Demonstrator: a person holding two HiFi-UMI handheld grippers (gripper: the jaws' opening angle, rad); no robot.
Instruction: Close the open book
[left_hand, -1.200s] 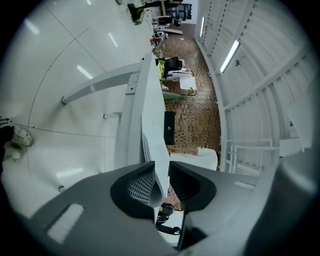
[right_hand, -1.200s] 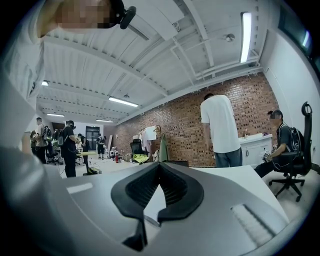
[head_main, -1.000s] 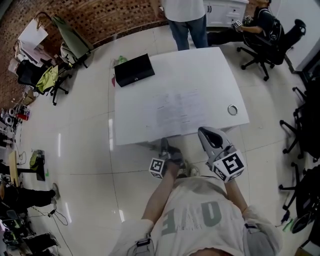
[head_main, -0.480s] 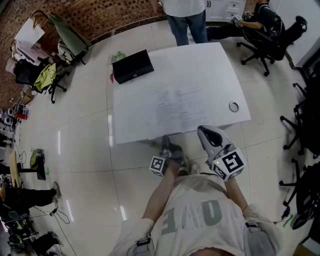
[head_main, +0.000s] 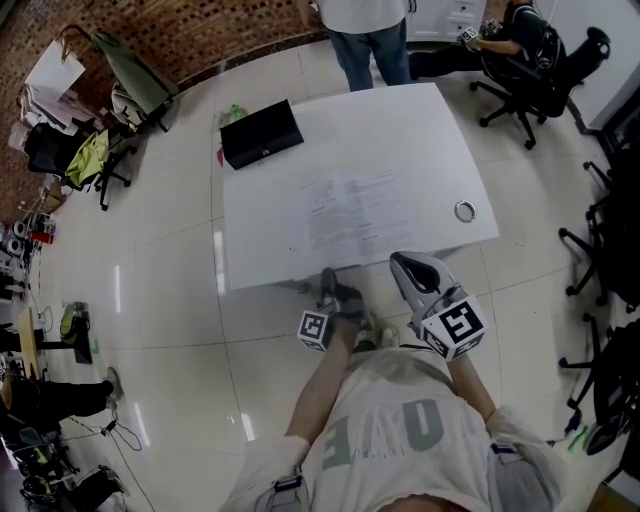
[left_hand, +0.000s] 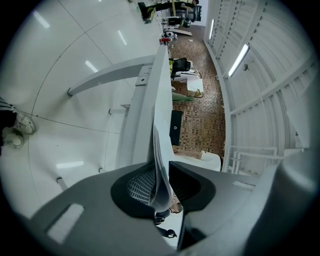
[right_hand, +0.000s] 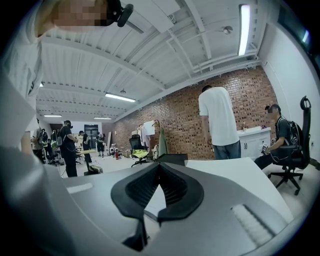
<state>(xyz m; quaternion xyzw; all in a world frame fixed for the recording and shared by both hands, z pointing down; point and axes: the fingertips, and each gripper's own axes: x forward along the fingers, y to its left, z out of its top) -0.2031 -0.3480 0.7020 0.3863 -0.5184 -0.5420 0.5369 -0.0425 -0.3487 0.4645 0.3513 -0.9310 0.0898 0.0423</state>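
Smooth matt wht table (head_main: 435, 130), thin paper book (head_main: 350, 208) pp. — glossy tile floor (head_main: 150, 290), rough brick wall (head_main: 210, 30).

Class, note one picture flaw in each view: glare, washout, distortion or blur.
Head view: open book nearly washes out against the white table; glare streaks the floor. Left gripper view: dark round vignette, close pages soft. Right gripper view: ceiling light blown out.
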